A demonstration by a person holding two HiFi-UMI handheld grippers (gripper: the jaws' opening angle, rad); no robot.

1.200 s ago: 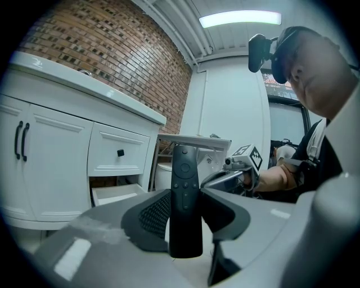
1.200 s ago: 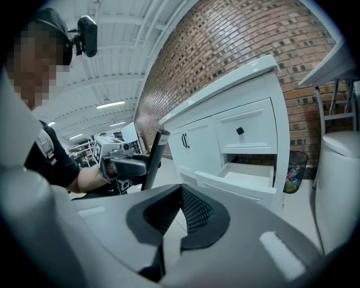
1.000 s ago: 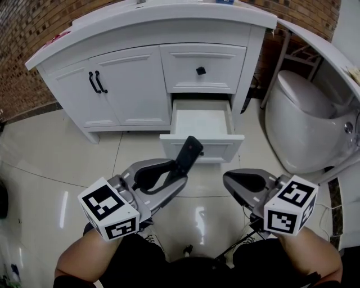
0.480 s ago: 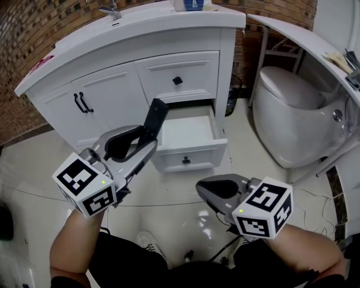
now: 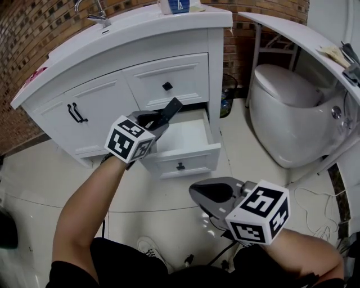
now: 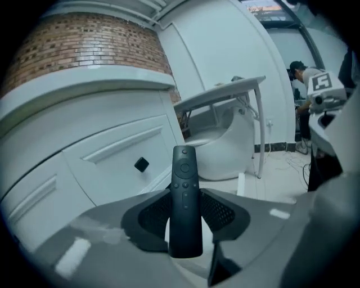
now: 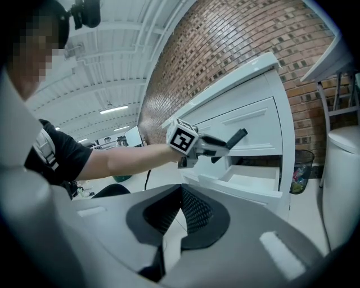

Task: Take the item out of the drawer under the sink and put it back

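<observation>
White vanity cabinet (image 5: pixel 101 107) stands against brick wall (image 5: pixel 22 34), toilet (image 5: pixel 287 124) beside it, on glossy tiled floor (image 5: pixel 45 180). Left gripper (image 5: pixel 160 119) clamps black remote control (image 5: pixel 169 111) above open drawer (image 5: pixel 185 154). Right gripper (image 5: pixel 199 194) is closed and empty.

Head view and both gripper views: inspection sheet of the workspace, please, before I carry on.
Surface: white tiled floor, glossy.
Job's things: lower drawer open, visible part empty; black remote control out of it.
Clutter: box on the vanity top; waste bin beside it.
Grippers: left gripper fingers clamp the remote by the drawer; right gripper shut, empty.
Cables: loose cables on the floor at right.
Surroundings: toilet, brick wall.
</observation>
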